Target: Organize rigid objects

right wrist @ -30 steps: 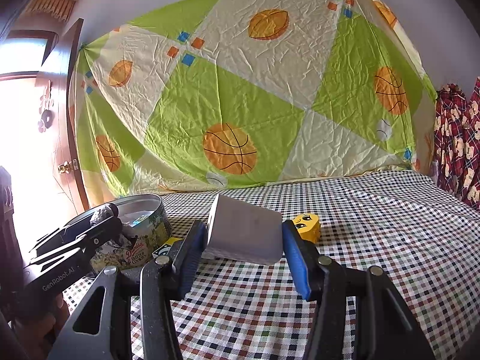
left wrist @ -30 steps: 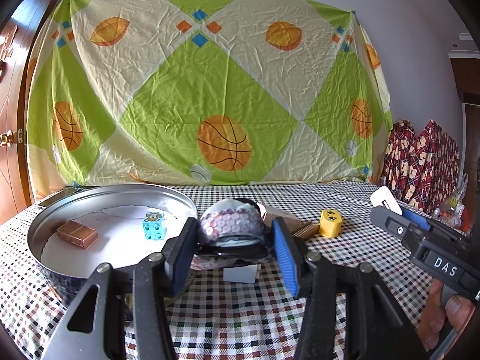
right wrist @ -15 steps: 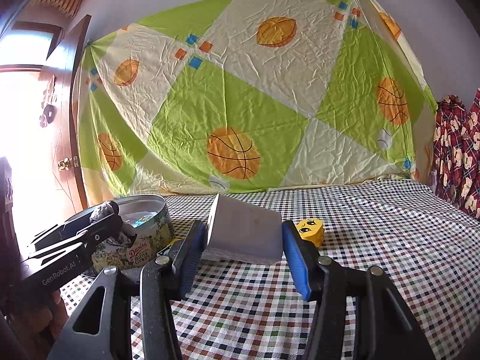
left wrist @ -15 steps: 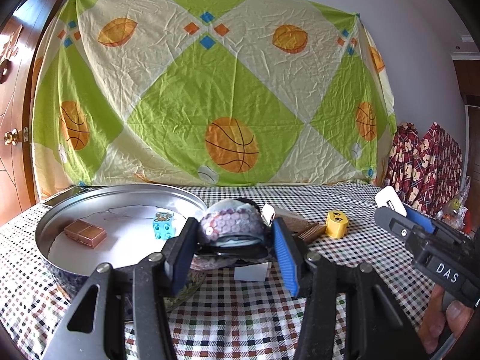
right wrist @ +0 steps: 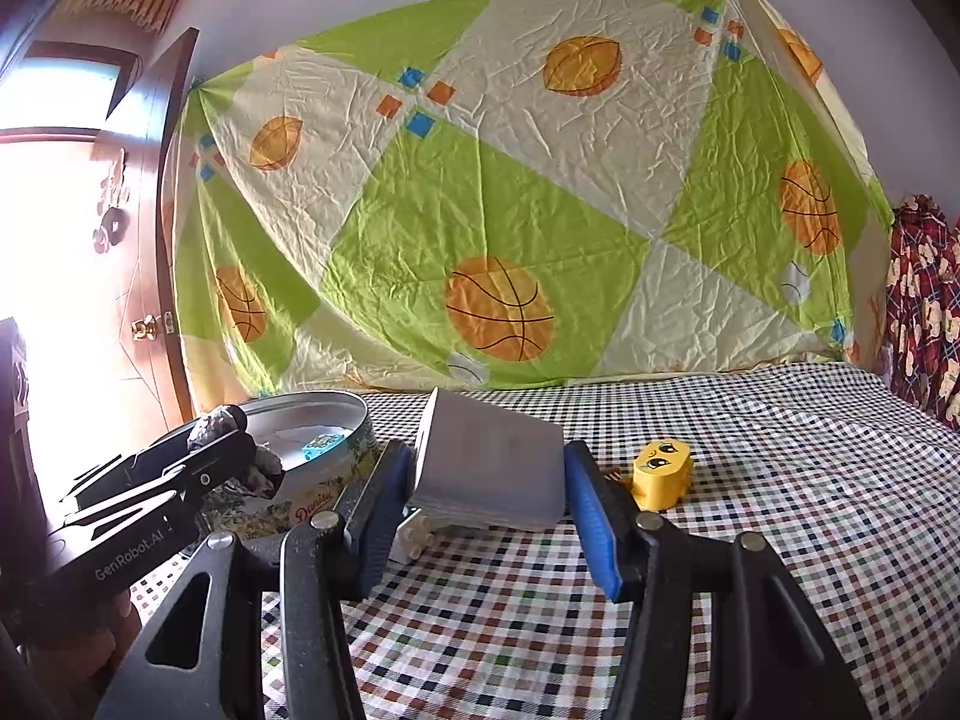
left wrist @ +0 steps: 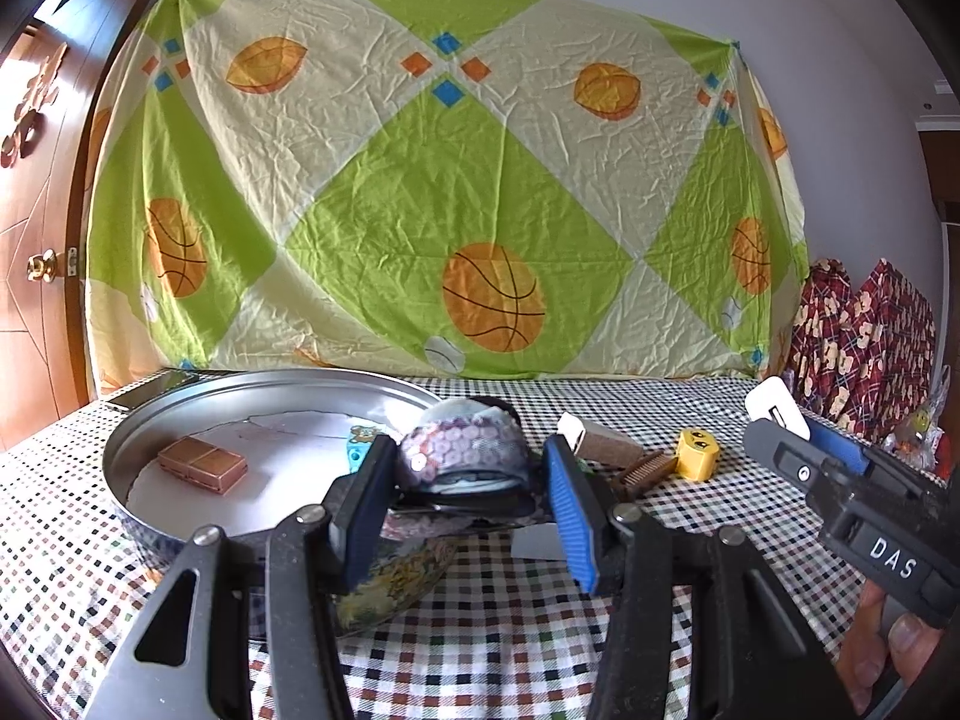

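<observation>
My left gripper is shut on a round object covered in purple sequin-like discs, held just above the right rim of a round metal tin. Inside the tin lie a copper-coloured flat block and a light blue toy brick. My right gripper is shut on a white box, held above the checked cloth. In the right wrist view the left gripper shows at the tin's near side. The right gripper shows at the right of the left wrist view.
A yellow block with painted eyes sits on the checked tablecloth. A brown comb and a brown-and-white block lie beside it. A small white toy brick lies under the right gripper. A phone lies behind the tin.
Both grippers have shifted a little to the left with their loads, so the tin sits further right in both views. Both grips are unchanged.
</observation>
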### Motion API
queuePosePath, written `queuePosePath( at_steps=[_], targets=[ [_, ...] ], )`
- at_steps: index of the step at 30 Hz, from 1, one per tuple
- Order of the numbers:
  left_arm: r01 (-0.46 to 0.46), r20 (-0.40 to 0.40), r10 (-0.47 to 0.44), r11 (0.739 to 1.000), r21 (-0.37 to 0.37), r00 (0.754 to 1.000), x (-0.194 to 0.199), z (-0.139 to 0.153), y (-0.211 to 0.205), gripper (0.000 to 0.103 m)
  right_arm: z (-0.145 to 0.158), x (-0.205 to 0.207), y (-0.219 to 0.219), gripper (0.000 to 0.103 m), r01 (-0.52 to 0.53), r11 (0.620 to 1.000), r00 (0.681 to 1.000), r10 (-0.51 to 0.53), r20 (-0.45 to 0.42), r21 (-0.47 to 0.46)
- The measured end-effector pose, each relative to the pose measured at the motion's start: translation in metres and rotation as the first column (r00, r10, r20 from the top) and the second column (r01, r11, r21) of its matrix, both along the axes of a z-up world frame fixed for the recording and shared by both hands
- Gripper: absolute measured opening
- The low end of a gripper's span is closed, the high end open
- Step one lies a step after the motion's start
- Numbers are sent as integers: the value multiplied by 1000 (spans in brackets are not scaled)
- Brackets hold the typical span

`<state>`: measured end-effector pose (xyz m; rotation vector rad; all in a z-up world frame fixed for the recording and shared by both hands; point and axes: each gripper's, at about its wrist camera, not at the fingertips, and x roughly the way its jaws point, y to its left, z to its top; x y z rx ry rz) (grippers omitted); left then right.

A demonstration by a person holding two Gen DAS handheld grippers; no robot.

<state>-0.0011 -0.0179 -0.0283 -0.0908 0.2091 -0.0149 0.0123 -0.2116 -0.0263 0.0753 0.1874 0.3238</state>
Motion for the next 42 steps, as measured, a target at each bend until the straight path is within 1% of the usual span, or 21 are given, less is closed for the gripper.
queuePosePath(
  at_steps=[6,20,28,42],
  targets=[
    [-10,16,10,1000,15,1000,-5,-1,5,50,0,0,12,55,-24,1000,1000,24,0,-13],
    [-33,54,35,999,-30,998,-15,-2,30,50,-2,-2,28,55,-56,998,998,57,3,-40],
    [-34,93,36,999,-25,995,-21,-2,37,50,-3,-6,38,55,-65,996,998,66,20,-68],
    [-69,74,74,996,-61,995,-19,-2,56,50,-4,-8,63,55,-92,991,995,95,20,-95]
  ],
)
